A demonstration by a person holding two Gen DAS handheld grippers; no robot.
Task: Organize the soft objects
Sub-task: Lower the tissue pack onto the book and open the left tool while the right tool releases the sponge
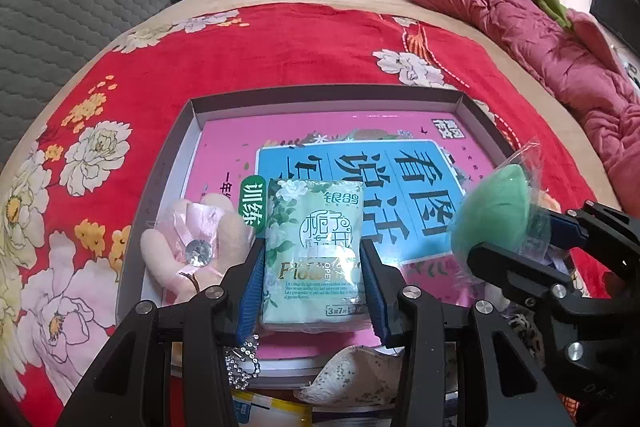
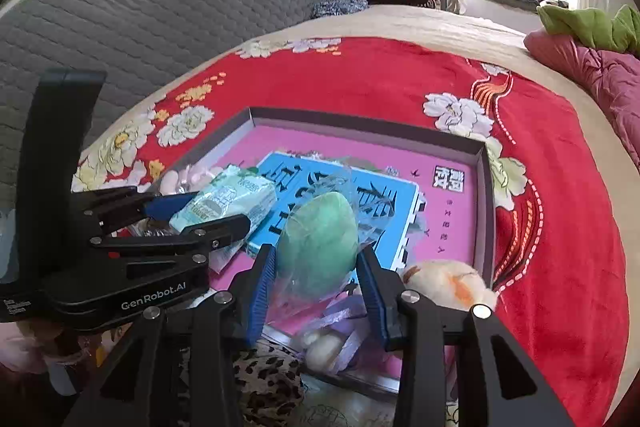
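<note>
Left wrist view: my left gripper is clamped half-wide on the tissue pack, above the near part of the tray. My right gripper grips the bagged green sponge, just right of the pack.

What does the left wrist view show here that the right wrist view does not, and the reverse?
Only the left wrist view shows the pink plush with a gem at the tray's left side and the rhinestone chain below the left gripper.

Only the right wrist view shows the cream and orange plush and the leopard-print fabric.

Both show the tissue pack held in the left gripper, the wrapped green sponge in the right gripper, and the tray.
</note>
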